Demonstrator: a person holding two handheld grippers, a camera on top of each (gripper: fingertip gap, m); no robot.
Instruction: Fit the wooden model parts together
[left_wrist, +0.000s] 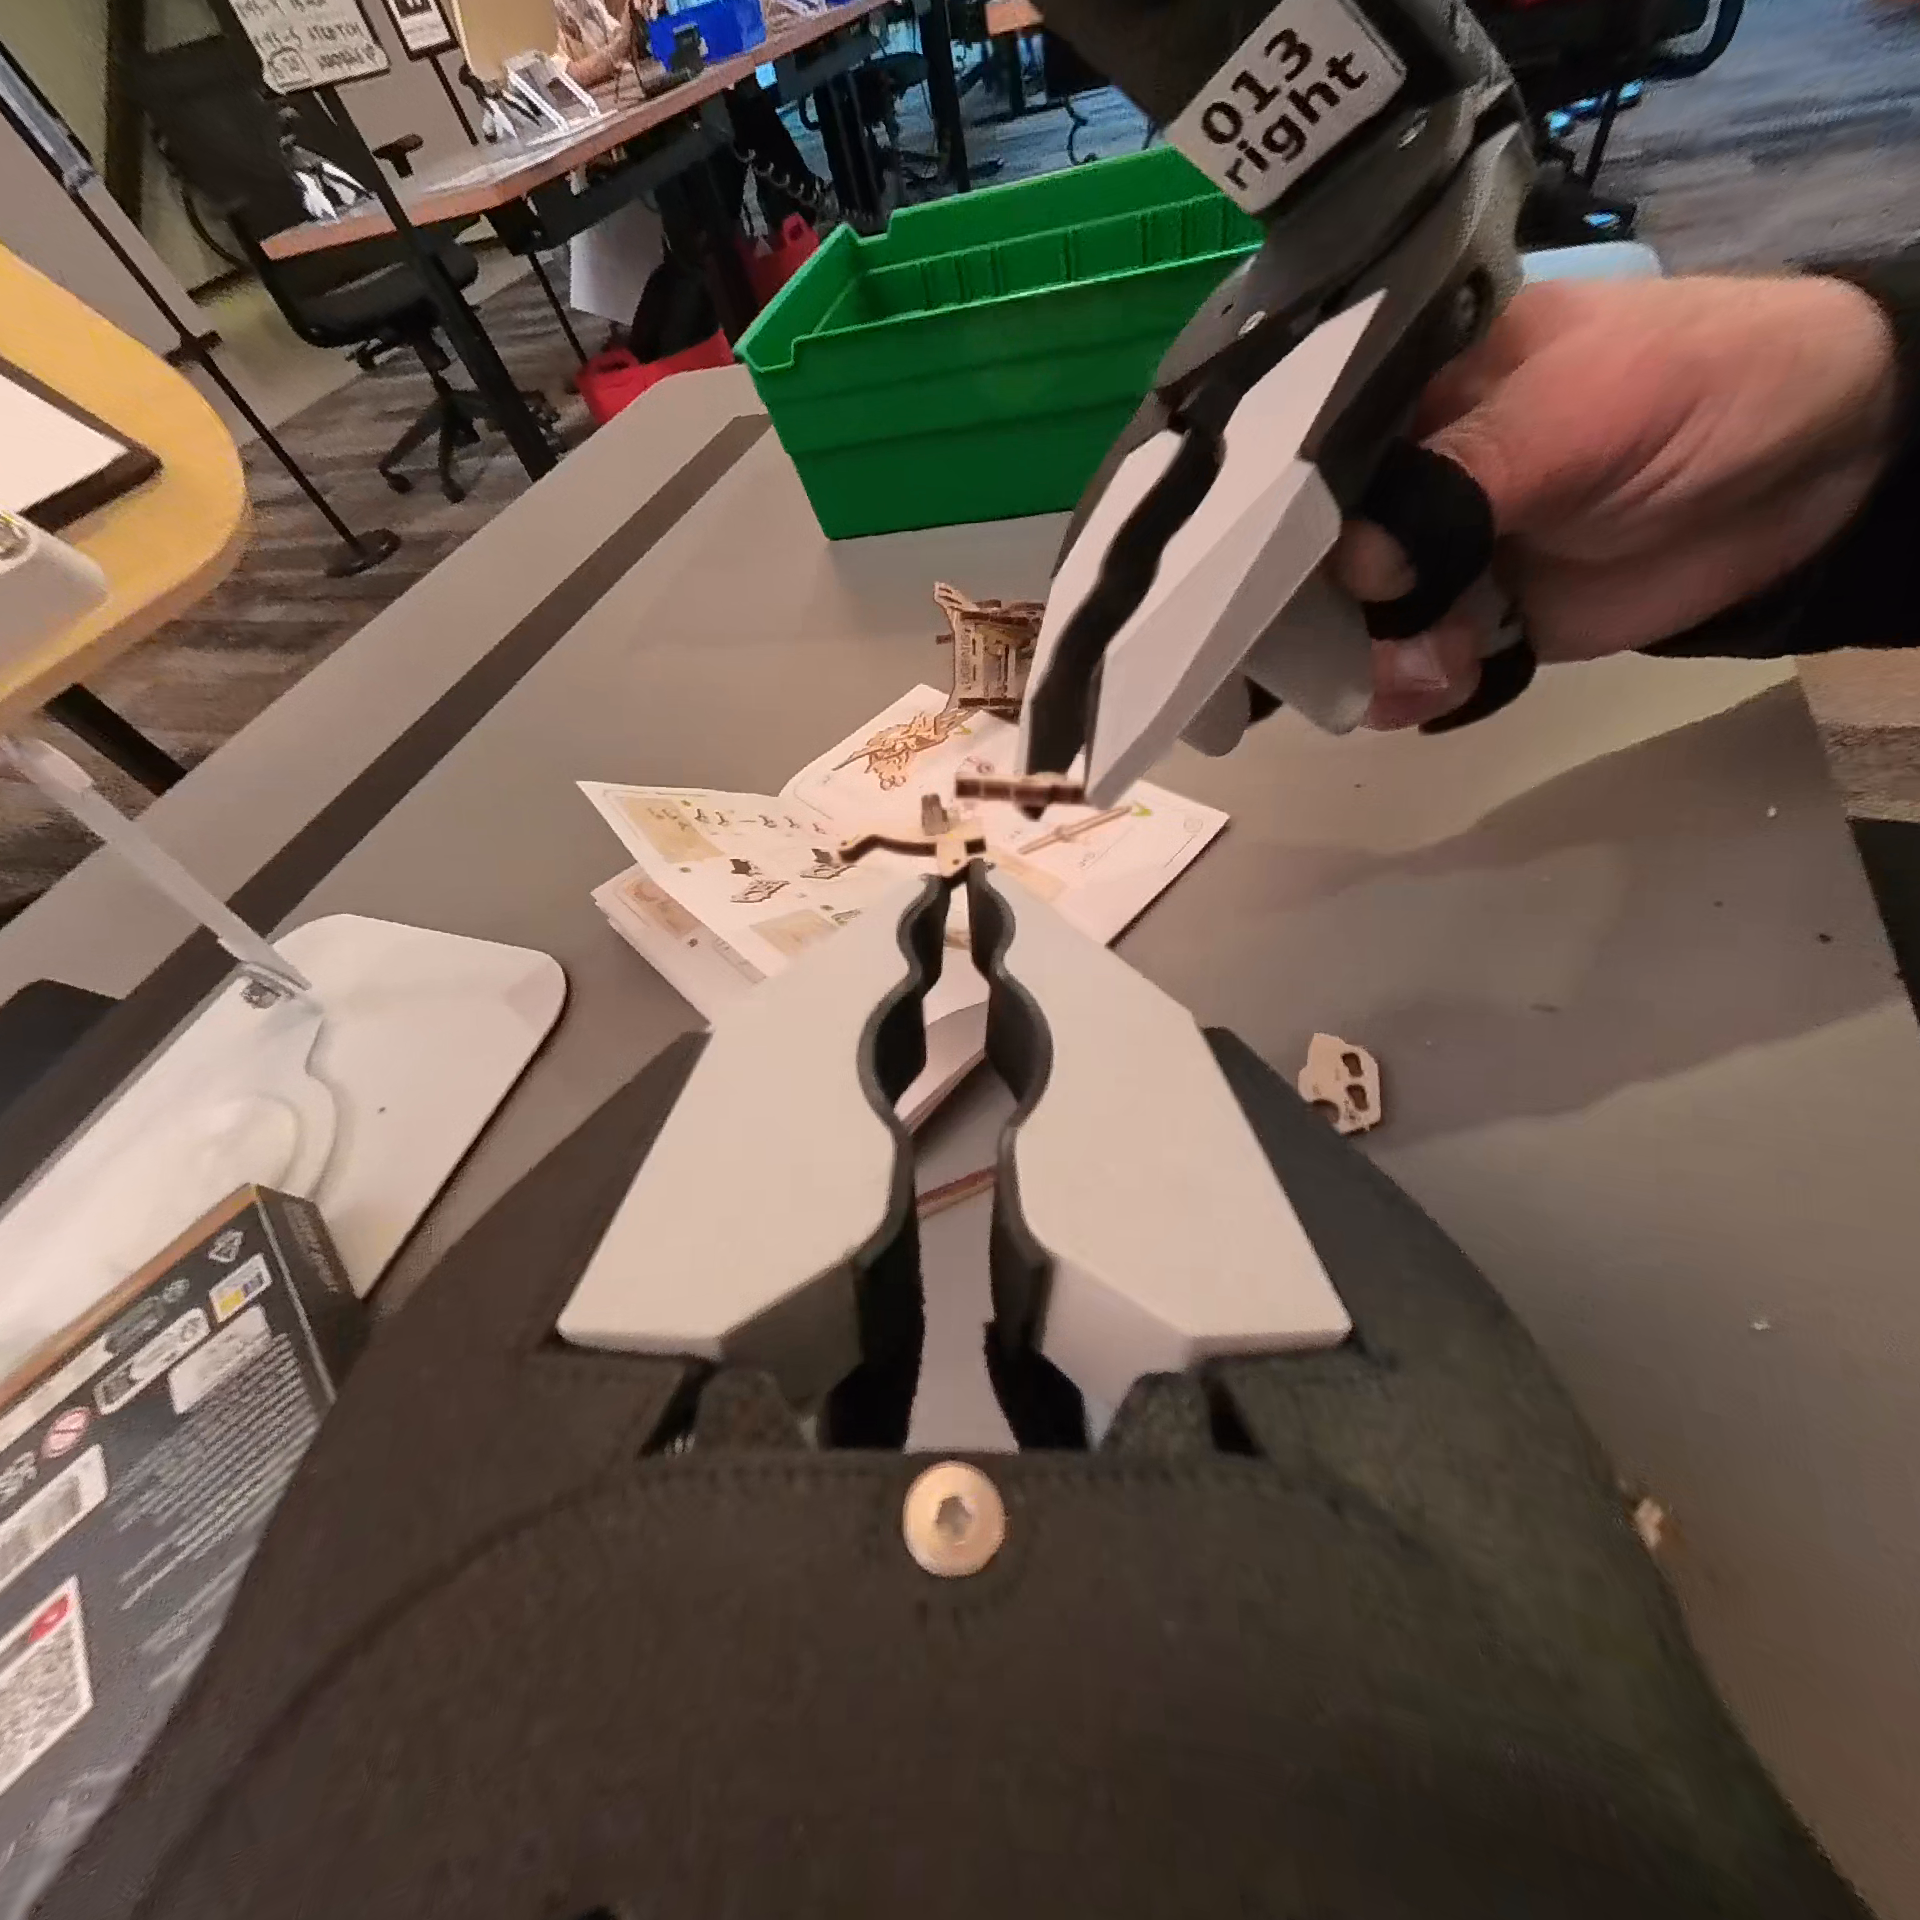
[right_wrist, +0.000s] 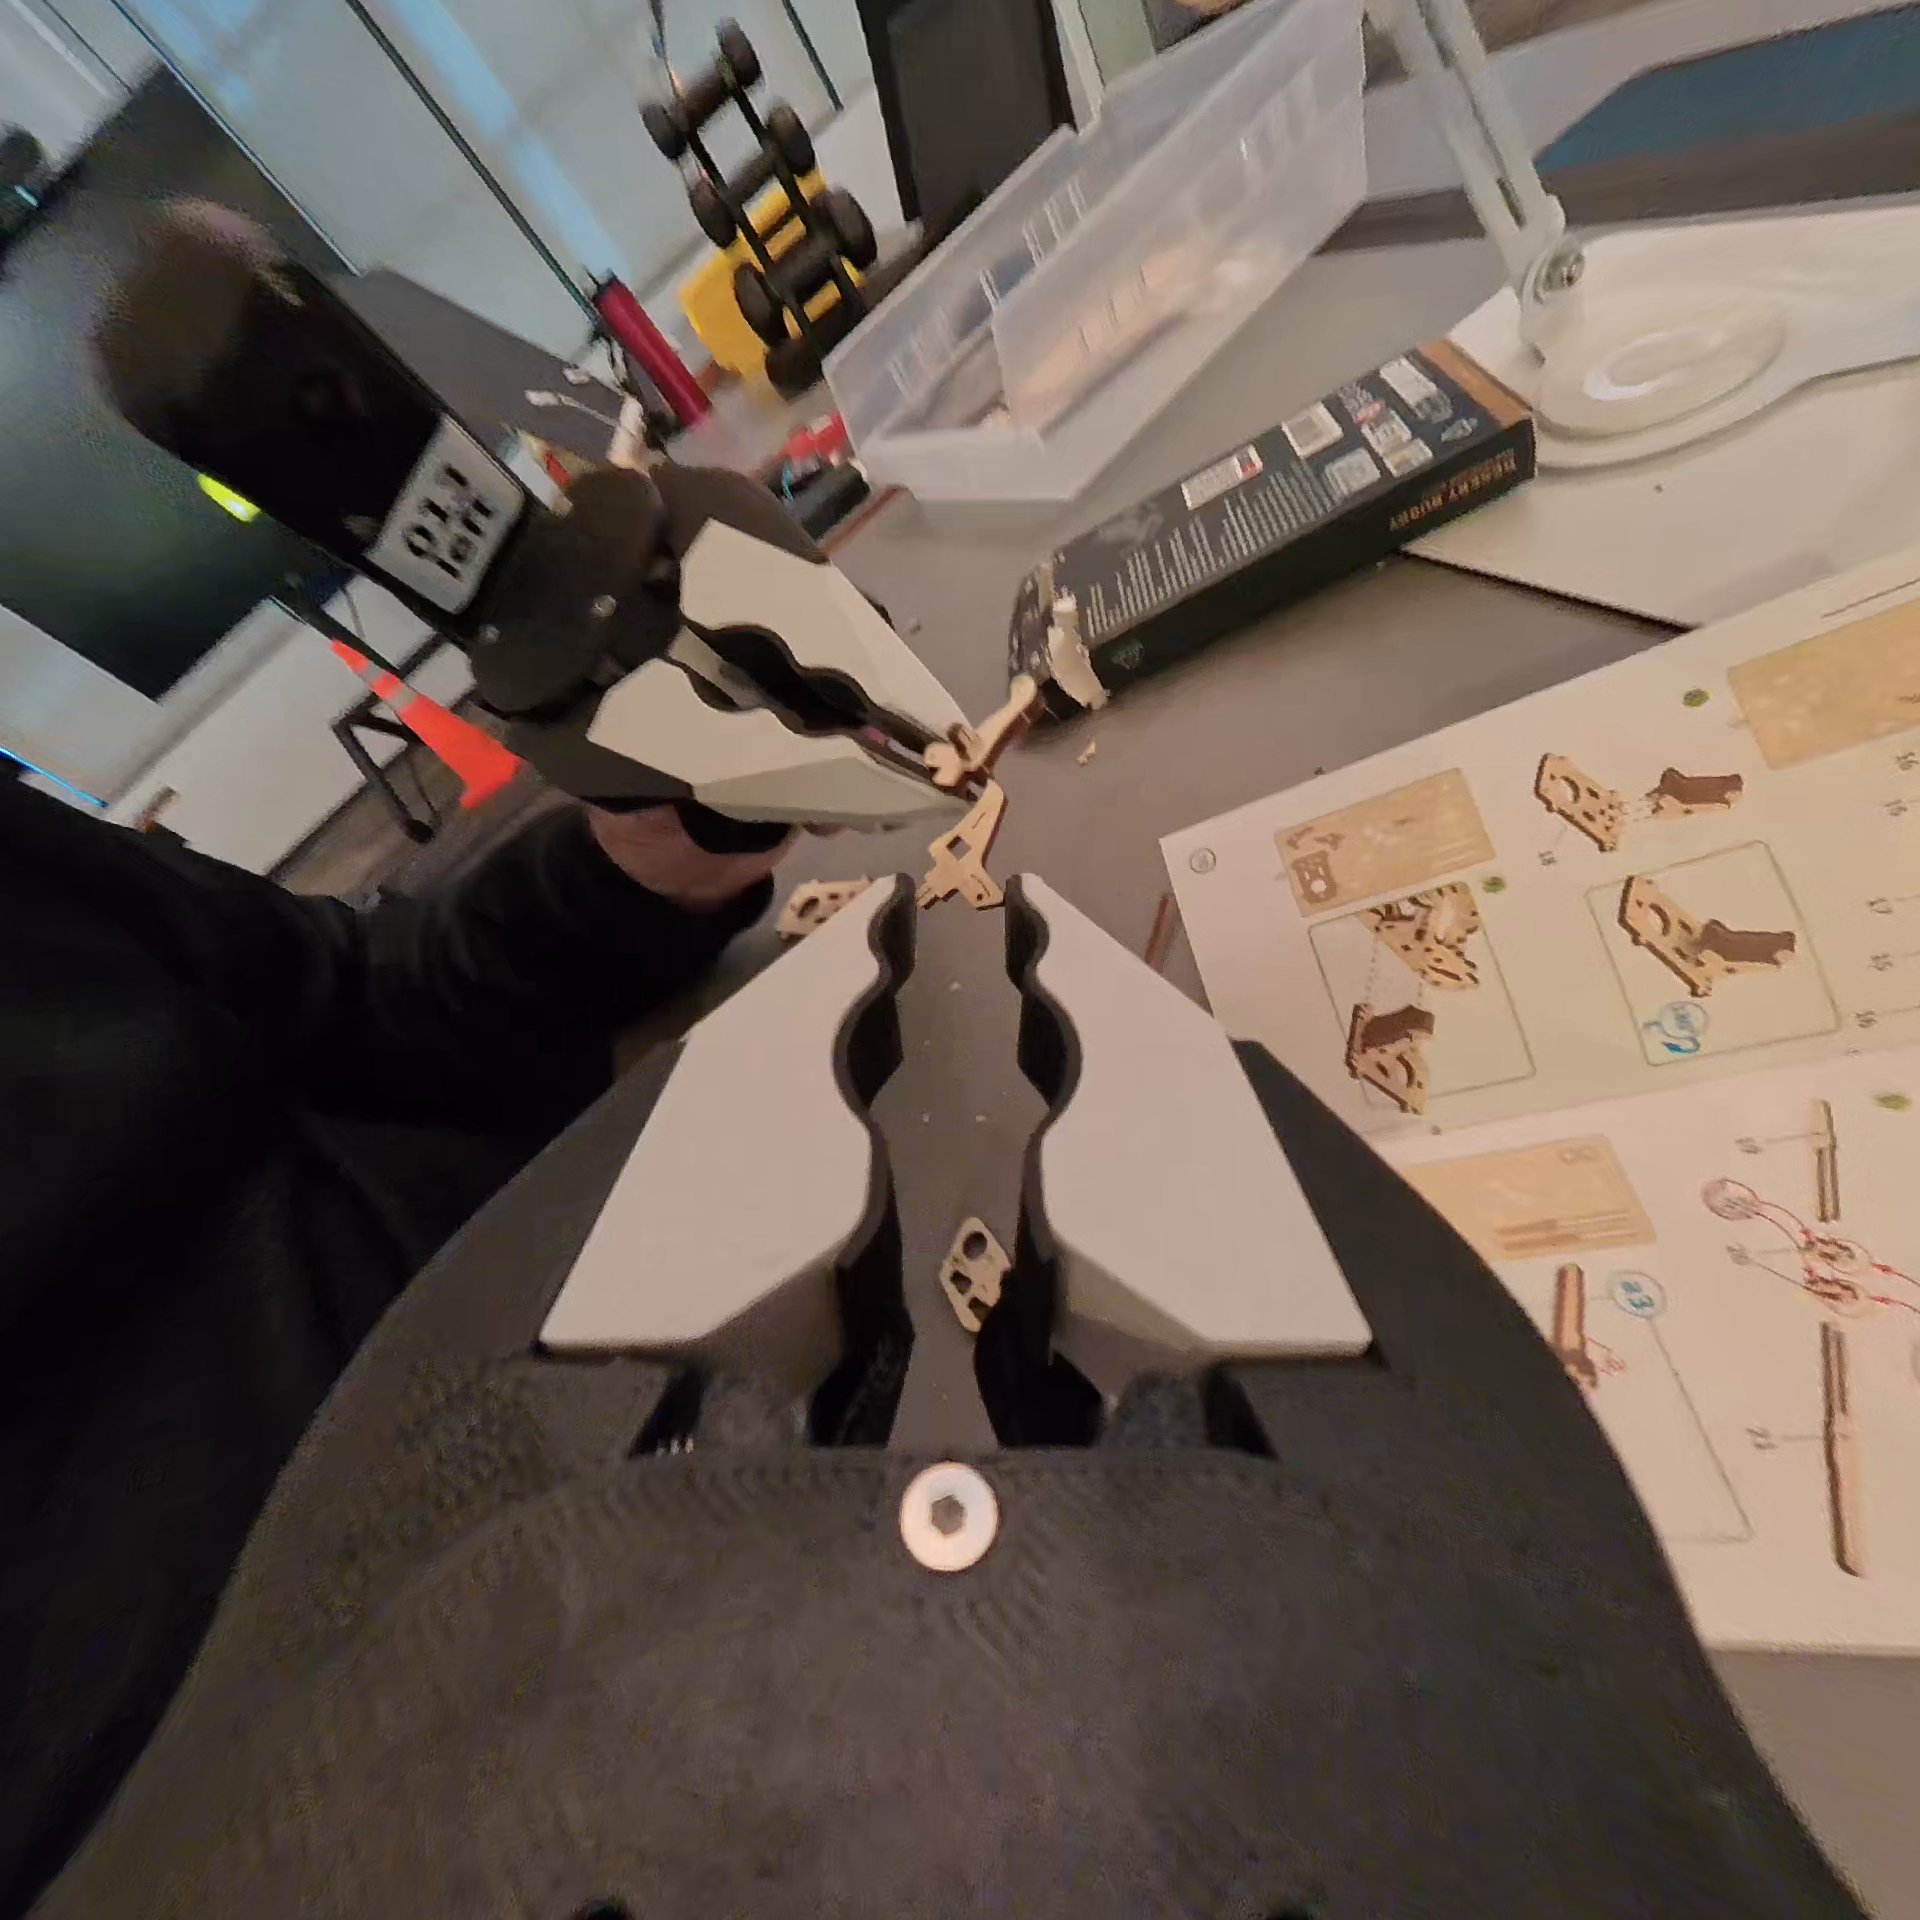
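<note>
My left gripper (left_wrist: 954, 883) is shut on a small pale wooden crank-shaped part (left_wrist: 948, 852), held above the table. My right gripper (right_wrist: 961, 896) is shut on a second small wooden part (right_wrist: 961, 860). In the left wrist view the right gripper (left_wrist: 1062, 792) comes down from the upper right, its part (left_wrist: 1003, 790) just above the left's part. In the right wrist view the left gripper (right_wrist: 961, 774) comes in from the left with its part (right_wrist: 987, 727). The two parts are very close, perhaps touching.
Instruction sheets (left_wrist: 707, 842) (right_wrist: 1558, 1039) lie on the grey table (left_wrist: 1455, 935). A partly built wooden model (left_wrist: 987, 644) and a green bin (left_wrist: 987, 343) stand behind. A loose wooden piece (left_wrist: 1343, 1081) (right_wrist: 971, 1273), a dark box (left_wrist: 156, 1455) (right_wrist: 1299, 520) and a white lamp base (left_wrist: 395, 1039) are nearby. Only a small space, under 4 cm, lies between the two pairs of fingers. From either gripper's tips it is about 12 cm to the loose wooden piece (left_wrist: 1343, 1081). Look for it in the right wrist view (right_wrist: 975, 1287) too.
</note>
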